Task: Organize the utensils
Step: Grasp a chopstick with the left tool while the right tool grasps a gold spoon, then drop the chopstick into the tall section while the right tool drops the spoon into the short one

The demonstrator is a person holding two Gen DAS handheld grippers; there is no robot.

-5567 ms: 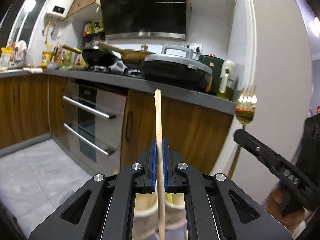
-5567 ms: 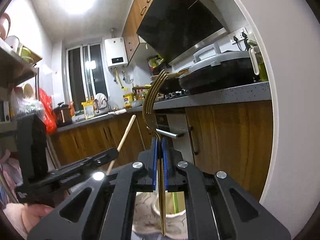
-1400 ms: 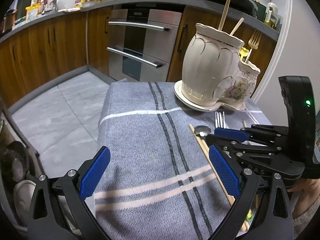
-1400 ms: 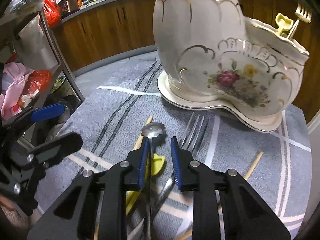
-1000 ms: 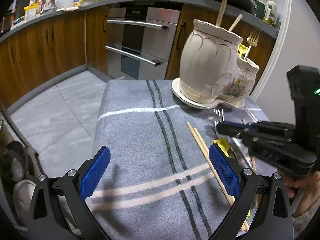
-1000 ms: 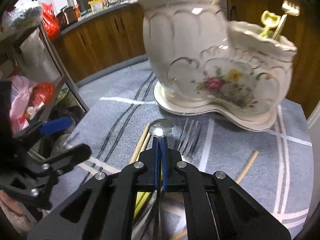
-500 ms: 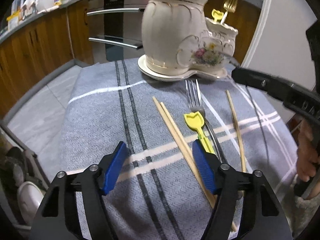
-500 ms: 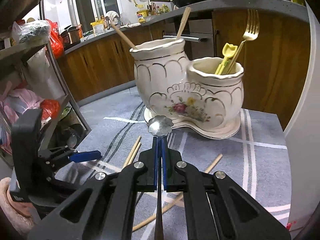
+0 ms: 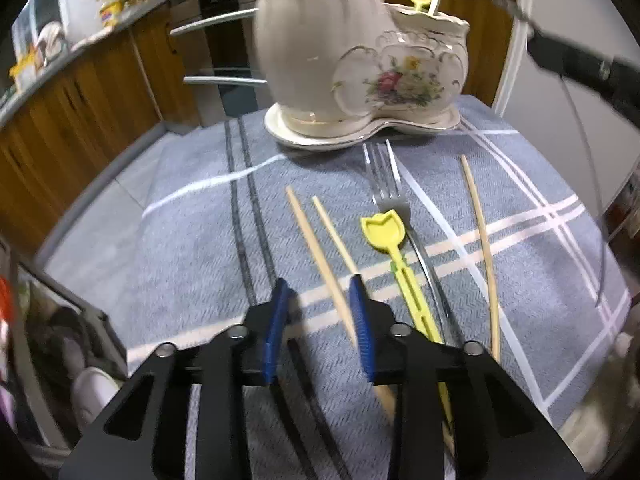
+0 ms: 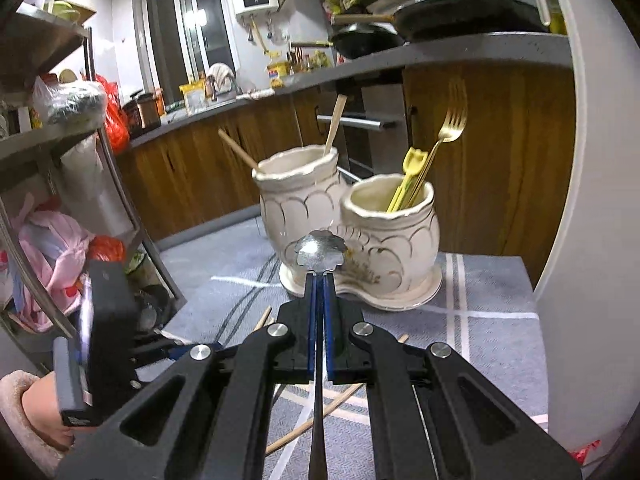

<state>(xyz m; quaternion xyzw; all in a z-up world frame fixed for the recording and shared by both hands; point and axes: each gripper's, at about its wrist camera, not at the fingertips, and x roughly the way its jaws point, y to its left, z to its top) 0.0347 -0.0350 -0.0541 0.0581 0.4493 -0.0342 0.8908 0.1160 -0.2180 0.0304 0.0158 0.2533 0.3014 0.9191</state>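
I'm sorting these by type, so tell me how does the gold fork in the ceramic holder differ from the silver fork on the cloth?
The gold fork stands tilted, tines up, in the shorter cup of the cream ceramic holder, beside a yellow plastic utensil. The silver fork lies flat on the grey striped cloth, tines toward the holder's base, partly under another yellow plastic utensil. One is gold, the other silver. Both are four-tined metal forks.

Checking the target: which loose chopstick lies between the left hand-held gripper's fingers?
The leftmost chopstick of the close pair; its neighbour meets the right finger, and the third lies beyond the fork.
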